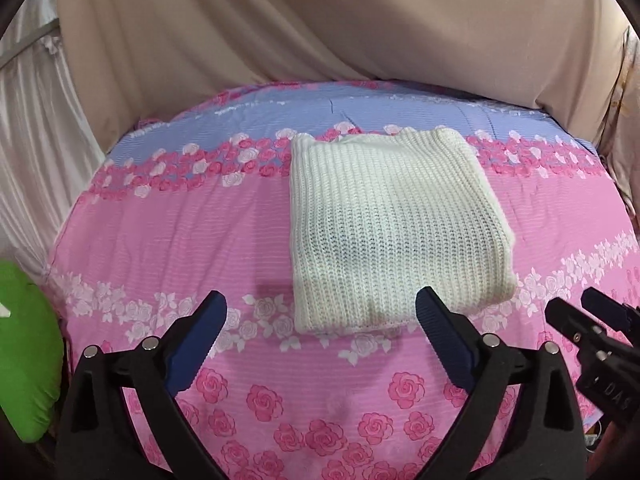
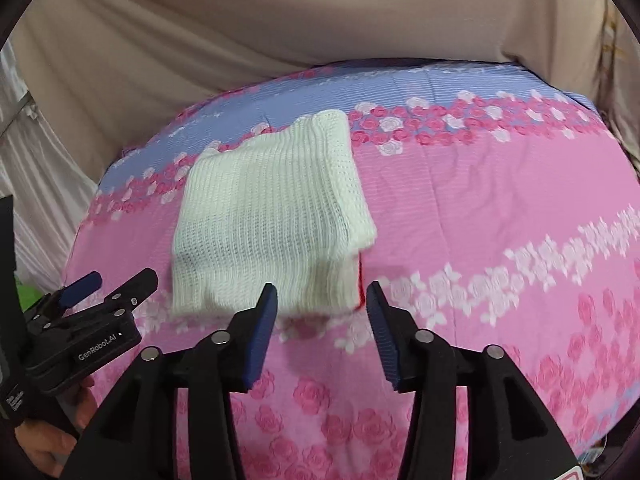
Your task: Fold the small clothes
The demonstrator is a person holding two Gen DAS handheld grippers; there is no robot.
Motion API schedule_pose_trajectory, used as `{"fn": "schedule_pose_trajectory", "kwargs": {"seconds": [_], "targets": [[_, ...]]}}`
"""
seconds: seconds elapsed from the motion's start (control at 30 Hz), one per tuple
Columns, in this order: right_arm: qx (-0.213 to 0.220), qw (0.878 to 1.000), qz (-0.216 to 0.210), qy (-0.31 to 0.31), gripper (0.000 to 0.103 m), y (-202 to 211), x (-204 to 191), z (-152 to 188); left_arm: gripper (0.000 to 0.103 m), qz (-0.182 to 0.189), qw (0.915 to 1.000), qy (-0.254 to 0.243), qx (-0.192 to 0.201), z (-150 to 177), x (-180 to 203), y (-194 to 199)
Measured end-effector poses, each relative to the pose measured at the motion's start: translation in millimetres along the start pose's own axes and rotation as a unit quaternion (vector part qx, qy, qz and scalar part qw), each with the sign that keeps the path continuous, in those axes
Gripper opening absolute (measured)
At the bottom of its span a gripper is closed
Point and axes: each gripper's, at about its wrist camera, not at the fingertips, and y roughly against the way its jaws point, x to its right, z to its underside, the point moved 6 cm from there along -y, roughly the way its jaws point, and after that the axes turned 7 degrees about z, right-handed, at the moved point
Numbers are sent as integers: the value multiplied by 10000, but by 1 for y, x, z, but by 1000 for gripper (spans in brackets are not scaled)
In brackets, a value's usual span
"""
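A cream ribbed knit garment (image 1: 388, 228) lies folded into a rectangle on the pink floral bed cover (image 1: 200, 232); it also shows in the right wrist view (image 2: 268, 220), with a red edge (image 2: 361, 280) peeking from under its near right corner. My left gripper (image 1: 322, 312) is open and empty, fingers either side of the garment's near edge and just above it. My right gripper (image 2: 322, 300) is open and empty at the garment's near right corner. The right gripper shows at the left view's right edge (image 1: 576, 312), the left gripper at the right view's left edge (image 2: 116, 280).
The bed cover (image 2: 480, 208) has pink and blue bands with rose prints. Beige drapes (image 1: 320, 20) hang behind the bed and pale curtains (image 1: 36, 120) at the left. A green cushion (image 1: 24, 352) sits off the bed's left side.
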Motion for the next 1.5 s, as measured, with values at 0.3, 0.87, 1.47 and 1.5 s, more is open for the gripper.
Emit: {"fn": "schedule_pose_trajectory", "kwargs": {"seconds": [0.3,0.87,1.47,1.5], "targets": [[-42,9987,423,-278,65,5,15,37,94,-260,9996,-29,59,34,-1,8],[27,9976,672,193,67,-1,-14,64,93,-260,9993,134,-226,63,-3,-3],[50,9972,702,262,67,0,-17,64,93,-295,9990,200,-267,61,-5,-4],[51,9972,696,258,67,0,-18,64,93,-286,9990,214,-278,61,-6,-4]]}}
